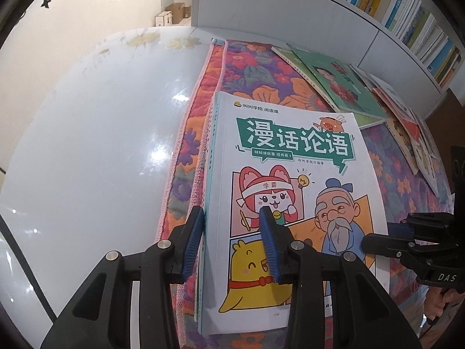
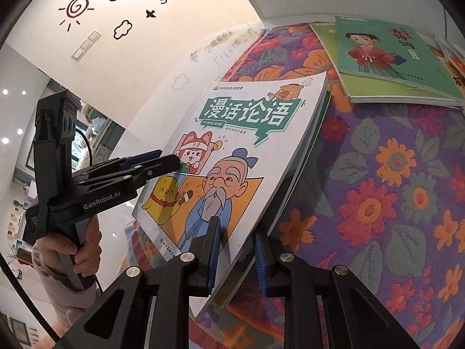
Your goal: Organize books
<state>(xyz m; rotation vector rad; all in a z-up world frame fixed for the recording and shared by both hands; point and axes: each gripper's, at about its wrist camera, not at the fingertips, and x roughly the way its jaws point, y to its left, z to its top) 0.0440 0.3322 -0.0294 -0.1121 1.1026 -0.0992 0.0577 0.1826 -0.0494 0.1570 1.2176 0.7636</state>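
Observation:
A stack of books point(image 1: 290, 151) topped by a white cartoon cover is held at a tilt above the floral cloth point(image 2: 377, 203). My left gripper point(image 1: 231, 213) is shut on its spine edge, one blue pad on the cover and one against the outer side. In the right wrist view the same stack point(image 2: 247, 133) rises from my right gripper point(image 2: 236, 228), which is shut on its near corner, one pad on the cover and one underneath. The left gripper point(image 2: 165, 157) clamps the far edge there. The right gripper point(image 1: 377, 238) reaches the stack's right edge in the left wrist view.
Green books point(image 1: 334, 87) point(image 2: 392, 58) and several more lie spread on the cloth behind the stack. A filled white bookshelf point(image 1: 407, 14) runs along the back. A glossy white table point(image 1: 101, 131) extends left. A hand point(image 2: 87, 244) grips the left handle.

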